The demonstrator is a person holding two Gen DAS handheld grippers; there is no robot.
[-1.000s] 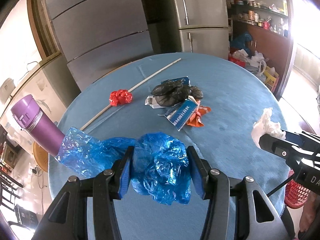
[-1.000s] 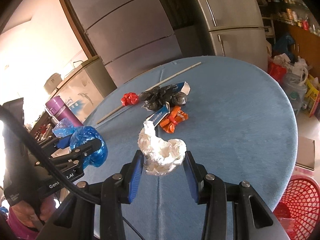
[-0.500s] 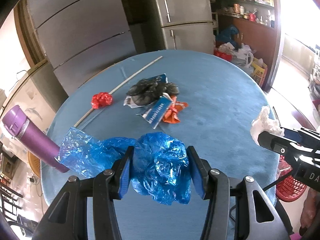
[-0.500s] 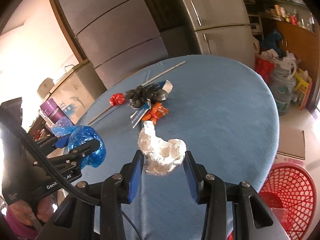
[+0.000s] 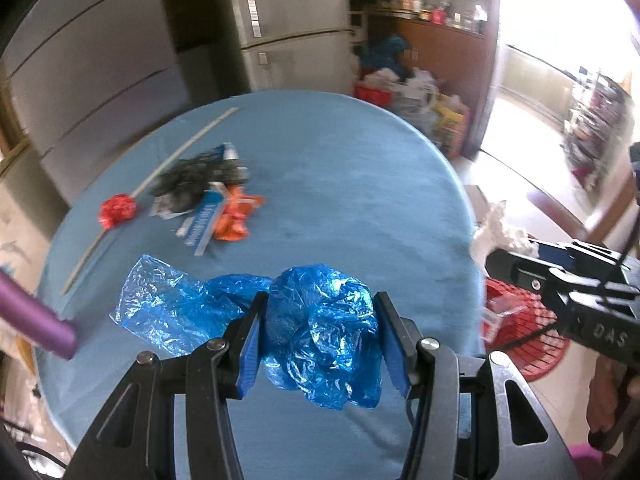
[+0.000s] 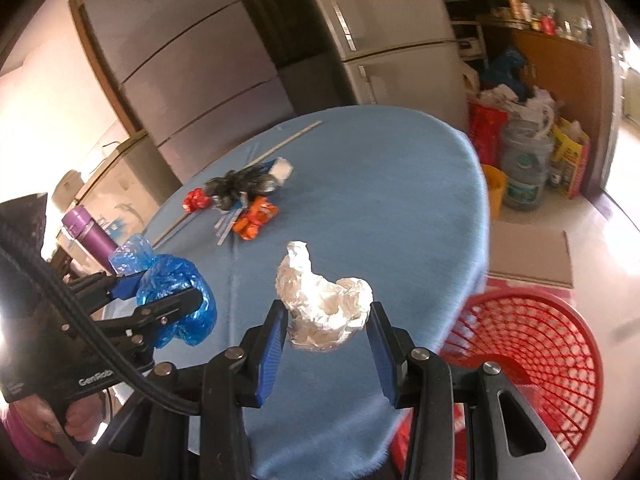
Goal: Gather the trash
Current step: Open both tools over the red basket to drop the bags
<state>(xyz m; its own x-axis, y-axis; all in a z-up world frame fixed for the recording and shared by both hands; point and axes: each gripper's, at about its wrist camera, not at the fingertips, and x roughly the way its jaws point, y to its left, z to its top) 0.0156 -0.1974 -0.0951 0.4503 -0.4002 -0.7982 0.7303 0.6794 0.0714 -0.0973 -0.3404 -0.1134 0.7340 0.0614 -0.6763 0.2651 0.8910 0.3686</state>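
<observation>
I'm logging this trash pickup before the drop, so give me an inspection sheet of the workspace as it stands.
Surface: round table with a blue cover.
Job's things: blue plastic bag and white crumpled wad, both held off the table; red basket on the floor beside it.
Clutter: red wrapper, black bag, orange wrapper, thin stick, purple bottle.
Grippers: left gripper jaws shut on the blue bag; right gripper jaws shut on the wad.
Cables: black cable along the left gripper.
Surroundings: refrigerator, shelves, bags on the floor.
</observation>
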